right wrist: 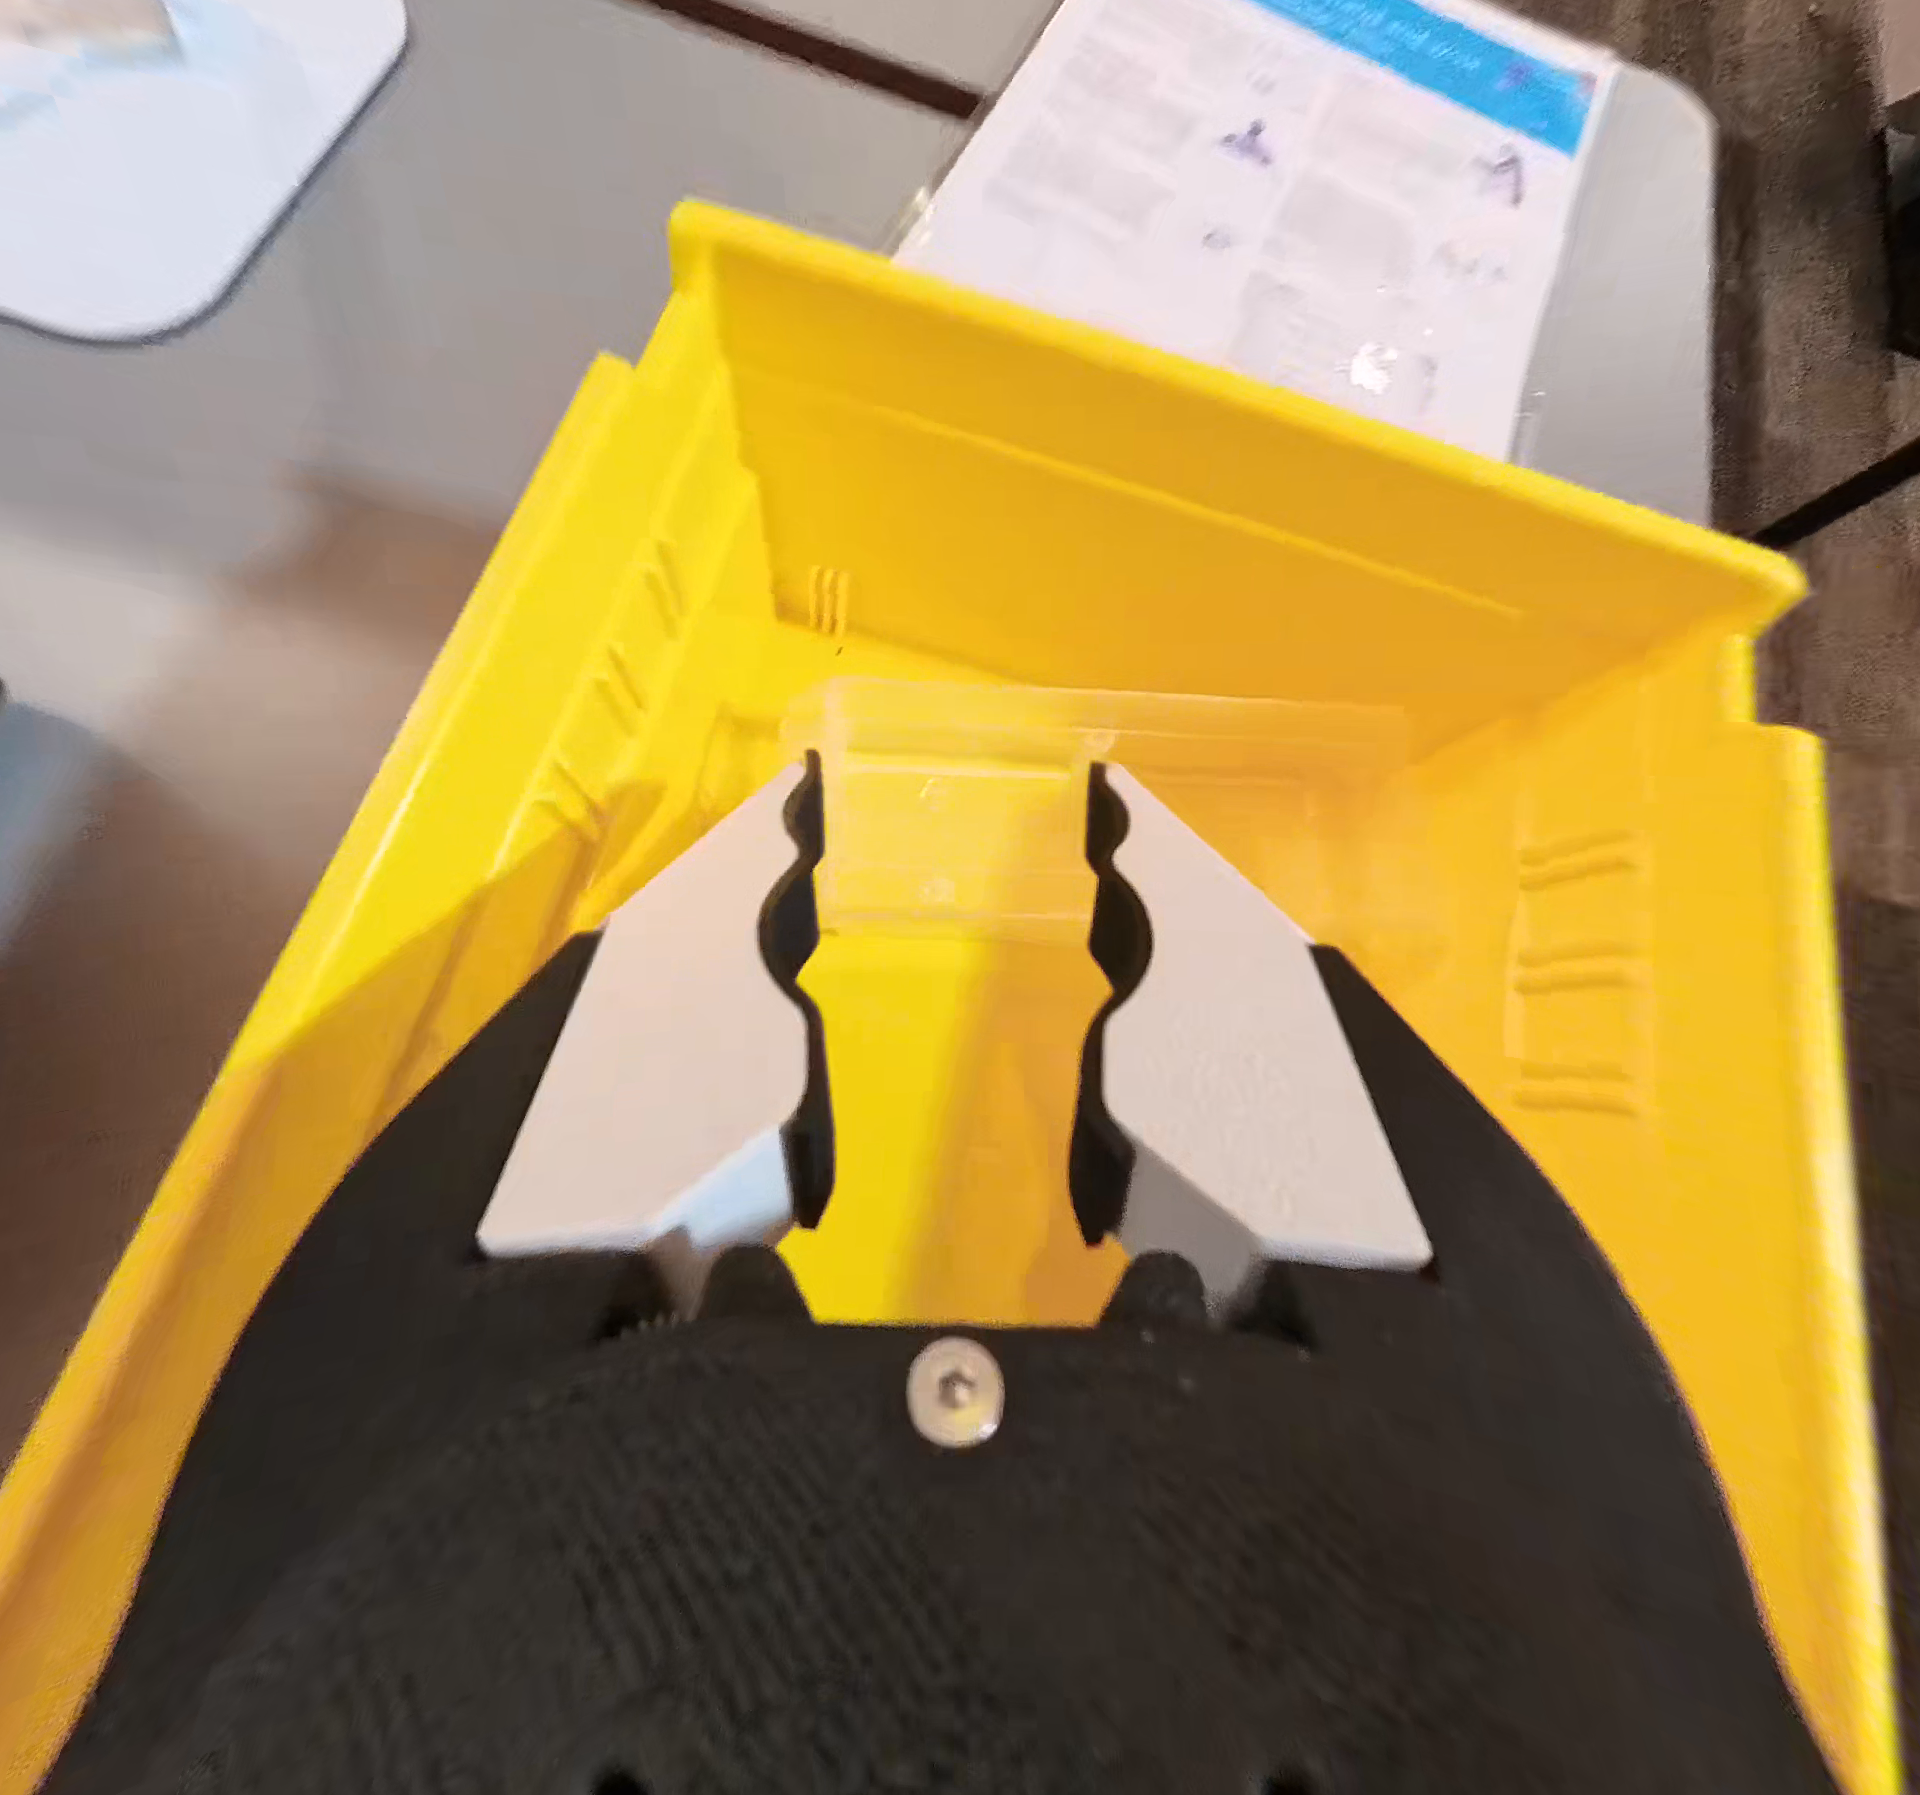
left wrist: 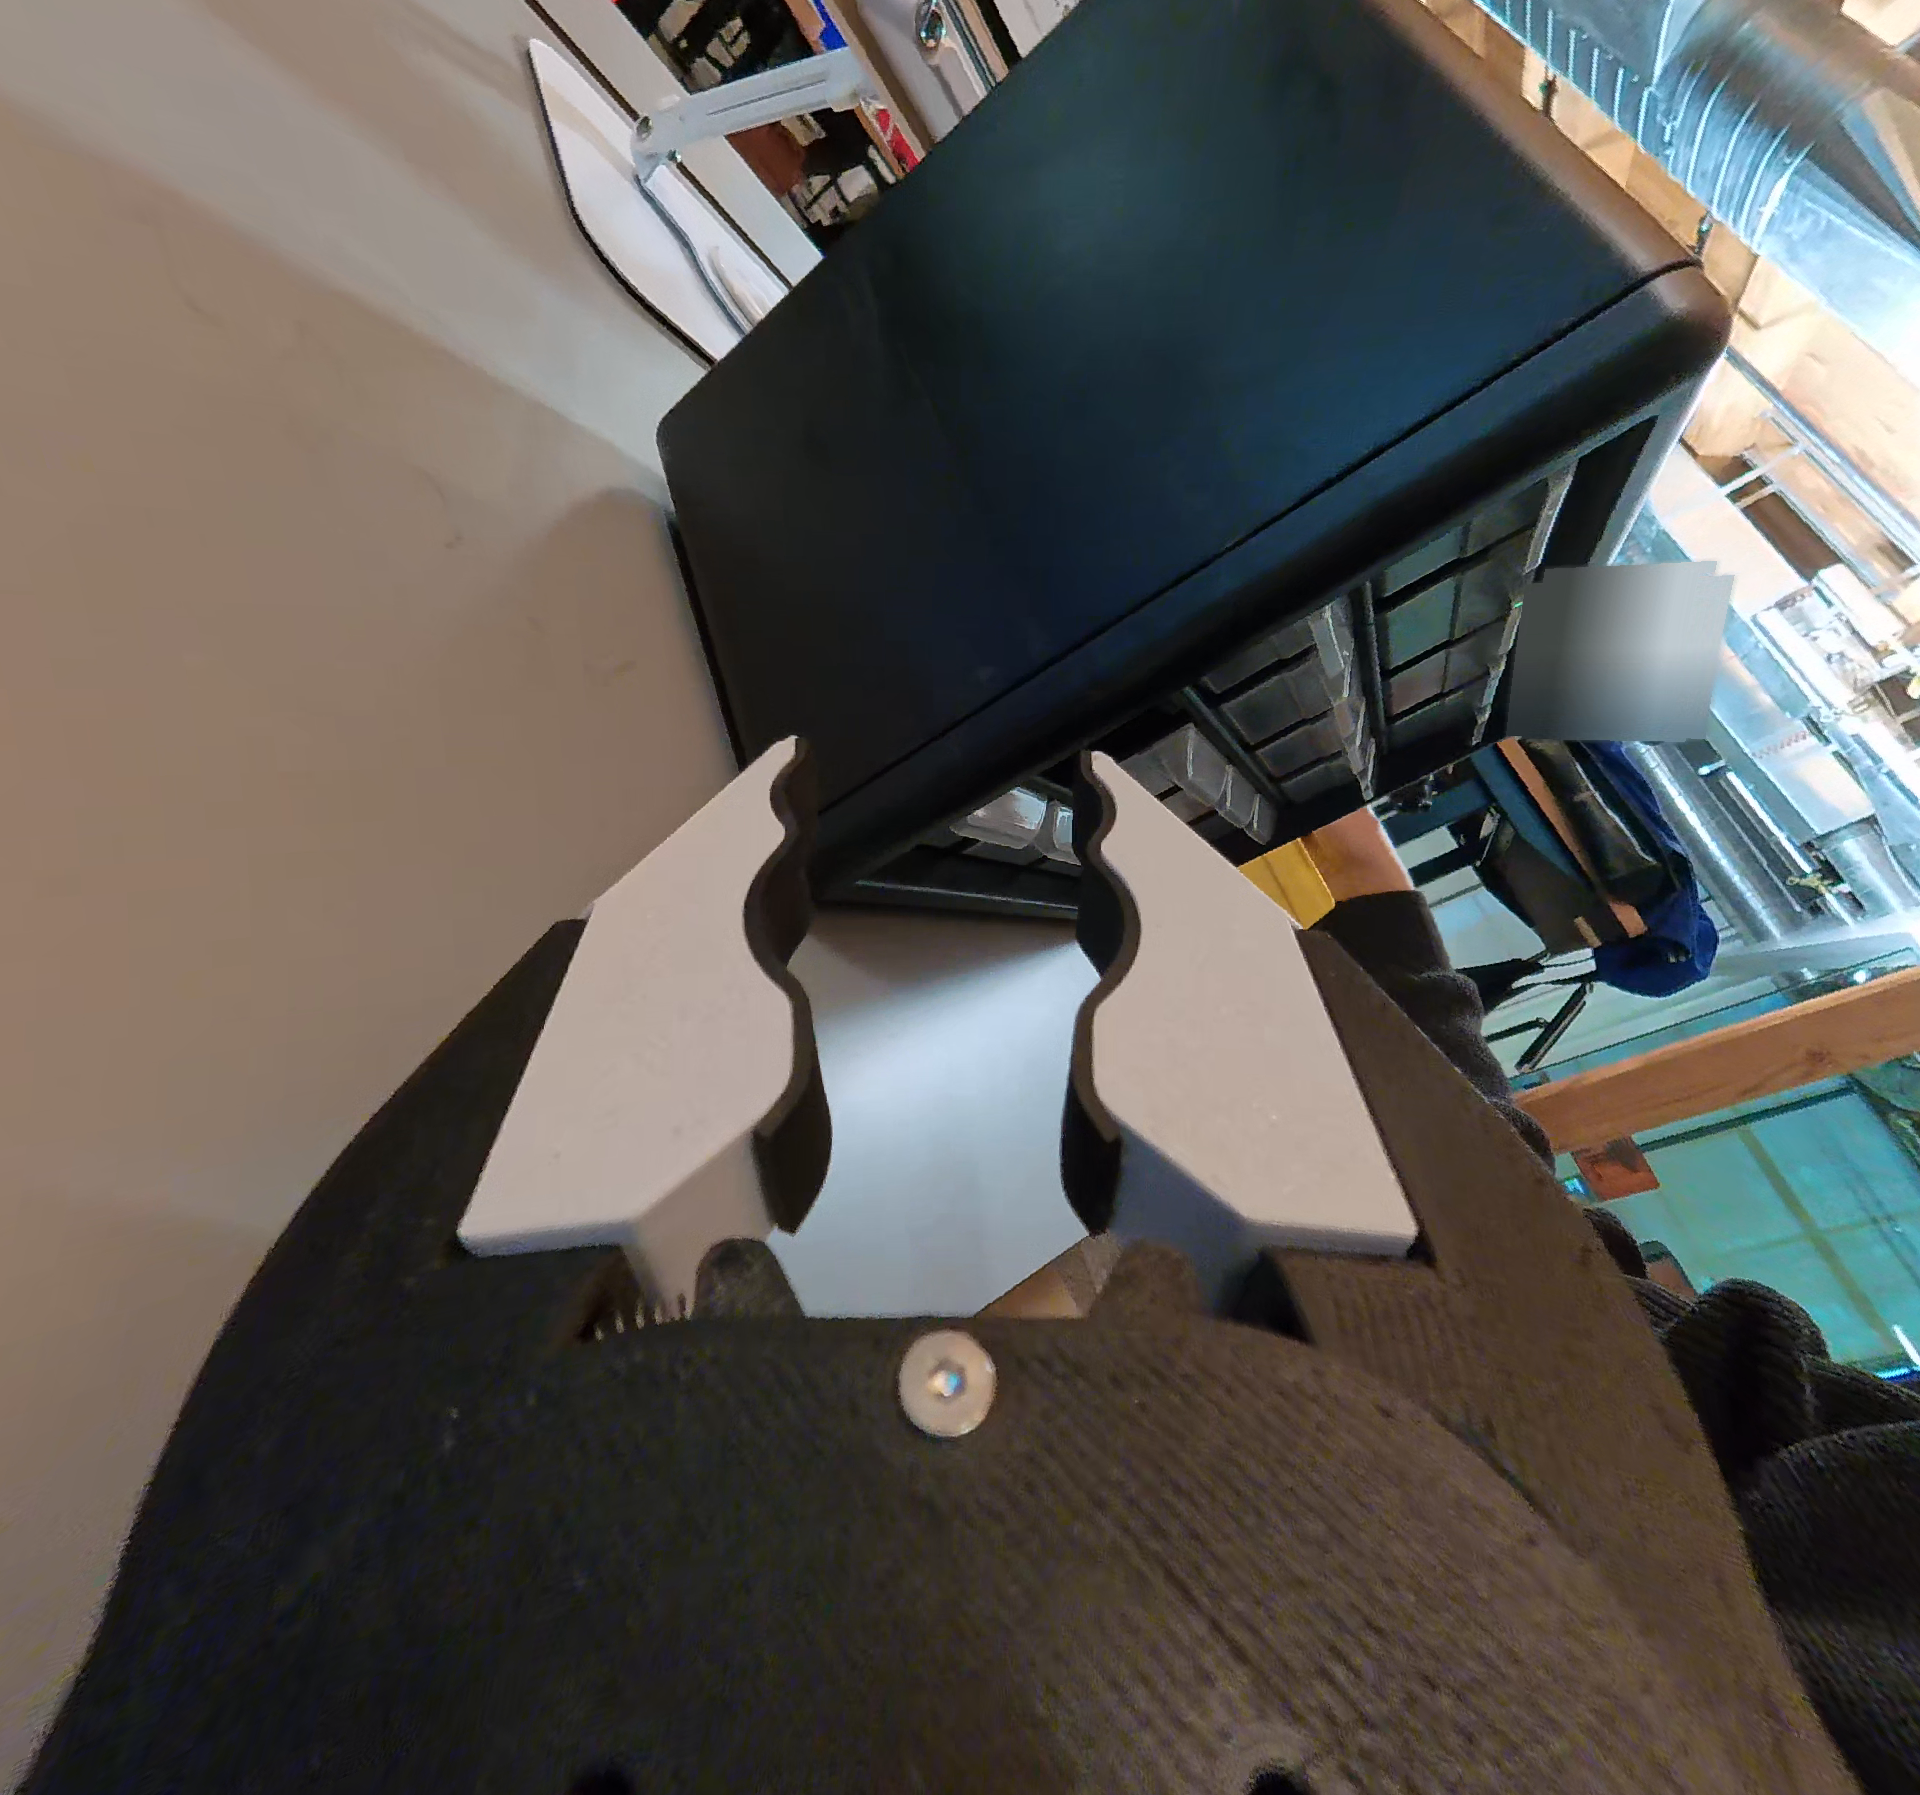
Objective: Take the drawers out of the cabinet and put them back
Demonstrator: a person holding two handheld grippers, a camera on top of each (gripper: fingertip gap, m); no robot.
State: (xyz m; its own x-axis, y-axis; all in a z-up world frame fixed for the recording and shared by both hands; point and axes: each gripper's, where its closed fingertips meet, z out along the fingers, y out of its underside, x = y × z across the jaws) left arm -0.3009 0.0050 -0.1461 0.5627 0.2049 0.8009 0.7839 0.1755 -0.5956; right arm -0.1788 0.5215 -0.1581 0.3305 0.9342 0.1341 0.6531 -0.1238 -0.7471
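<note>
R gripper (right wrist: 951,789) clamps yellow drawer's (right wrist: 1143,540) clear handle (right wrist: 945,831).

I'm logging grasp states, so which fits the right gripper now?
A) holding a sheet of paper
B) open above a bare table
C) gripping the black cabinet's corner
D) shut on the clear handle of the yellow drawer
D: the right gripper has its fingers closed against the clear handle of the yellow drawer.

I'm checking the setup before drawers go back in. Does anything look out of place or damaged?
Only what the task explains: the yellow plastic drawer is out of the black cabinet, held by the right gripper on a clear tab inside it. The left gripper is open, empty. No damage visible.
</note>
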